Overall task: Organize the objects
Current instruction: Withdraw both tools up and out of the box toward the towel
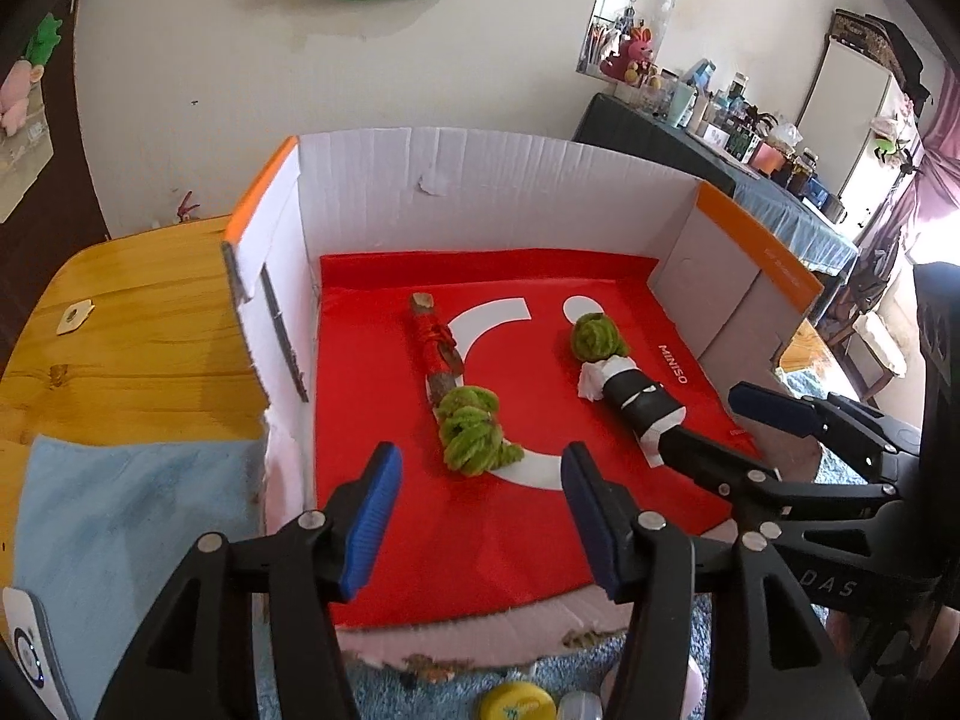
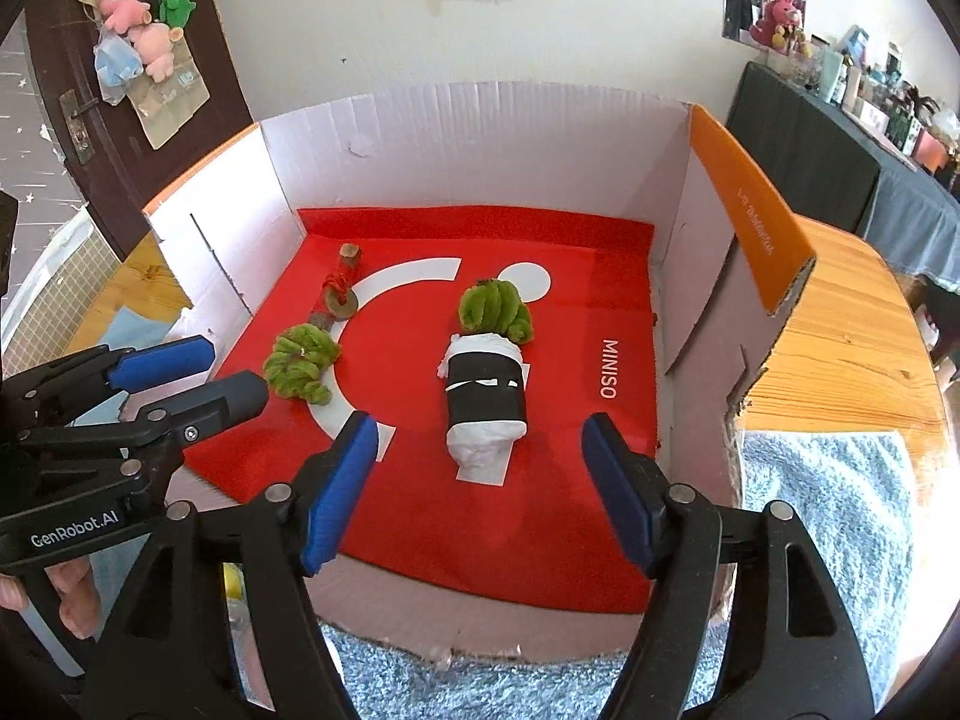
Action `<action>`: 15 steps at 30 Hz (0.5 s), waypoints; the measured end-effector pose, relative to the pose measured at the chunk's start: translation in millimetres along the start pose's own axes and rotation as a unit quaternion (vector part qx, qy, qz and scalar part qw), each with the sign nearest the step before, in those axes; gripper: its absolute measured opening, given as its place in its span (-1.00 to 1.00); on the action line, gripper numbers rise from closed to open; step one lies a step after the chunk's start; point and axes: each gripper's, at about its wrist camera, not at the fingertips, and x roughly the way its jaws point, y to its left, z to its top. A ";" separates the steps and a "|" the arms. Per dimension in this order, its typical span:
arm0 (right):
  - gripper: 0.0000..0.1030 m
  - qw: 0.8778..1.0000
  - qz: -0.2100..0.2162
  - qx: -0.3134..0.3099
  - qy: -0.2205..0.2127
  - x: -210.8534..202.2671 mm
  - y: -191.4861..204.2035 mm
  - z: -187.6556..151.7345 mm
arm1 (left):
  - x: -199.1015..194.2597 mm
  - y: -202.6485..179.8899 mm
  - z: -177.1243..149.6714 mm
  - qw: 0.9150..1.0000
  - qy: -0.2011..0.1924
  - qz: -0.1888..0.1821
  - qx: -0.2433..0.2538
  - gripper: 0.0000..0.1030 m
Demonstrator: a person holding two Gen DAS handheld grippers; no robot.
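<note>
From my left camera, the left hand-held gripper hangs with jaws spread and empty just short of the green fuzzy bunch tied to a stick on the red mat inside the cardboard box. From my right camera, the right hand-held gripper is likewise spread wide and empty, nearest the black-and-white wrapped bundle with its green tuft, mid-mat.

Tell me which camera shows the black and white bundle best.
The right wrist view: the bundle lies centred and whole ahead of the open right gripper. In the left wrist view, the bundle sits off to the right, its near end hidden behind the right gripper's finger.
</note>
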 end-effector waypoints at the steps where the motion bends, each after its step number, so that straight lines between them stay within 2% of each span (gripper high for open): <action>1: 0.36 1.000 0.000 -0.001 -0.001 -1.2 0.3 -0.7 | -1.6 0.3 -1.0 1.000 -0.001 0.001 0.000 0.18; 4: 0.36 1.000 0.000 -0.003 -0.004 -4.5 2.2 -2.5 | -6.9 1.3 -4.6 1.000 -0.006 0.005 -0.003 0.25; 6: 0.45 1.000 0.000 -0.005 -0.008 -7.3 4.0 -3.7 | -10.7 2.5 -6.6 1.000 -0.008 0.005 -0.006 0.29; 8: 0.50 1.000 -0.001 -0.006 -0.011 -9.8 4.9 -5.0 | -15.5 3.9 -9.0 1.000 -0.012 0.008 -0.008 0.46; 15: 0.62 1.000 -0.002 -0.007 -0.018 -18.2 7.9 -10.2 | -27.5 7.4 -16.6 0.999 -0.024 0.020 -0.016 0.65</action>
